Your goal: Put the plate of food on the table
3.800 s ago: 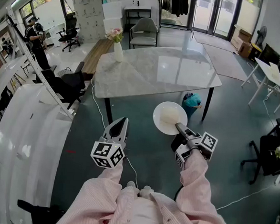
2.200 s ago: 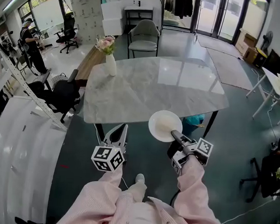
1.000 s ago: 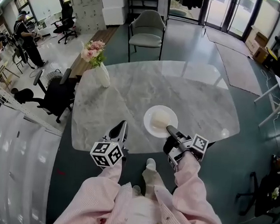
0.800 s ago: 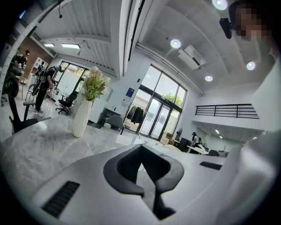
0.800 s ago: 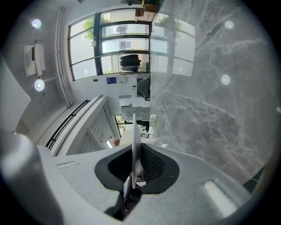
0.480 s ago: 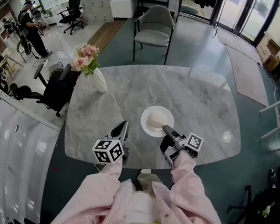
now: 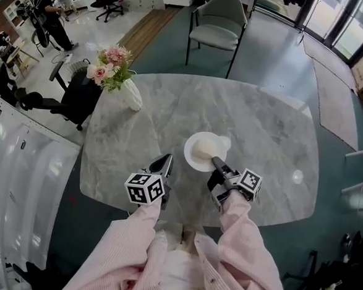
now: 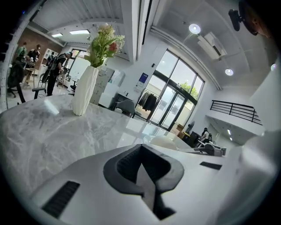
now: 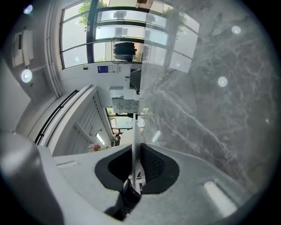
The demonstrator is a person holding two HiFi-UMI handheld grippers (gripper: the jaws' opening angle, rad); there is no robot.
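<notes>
plate (image 7: 190, 158) round in head view, thin edge clamped in right gripper (image 9: 134, 173)

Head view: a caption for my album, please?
Right tool grips a plate of food by its rim over the marble table.

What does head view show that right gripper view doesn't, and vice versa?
Head view only: the whole plate from above with its pale food mound, the left gripper, the flower vase and a chair. Right gripper view only: the plate's rim seen edge-on, clamped between the pads of the right gripper. Both: the plate, the right gripper and the marble table.
</notes>
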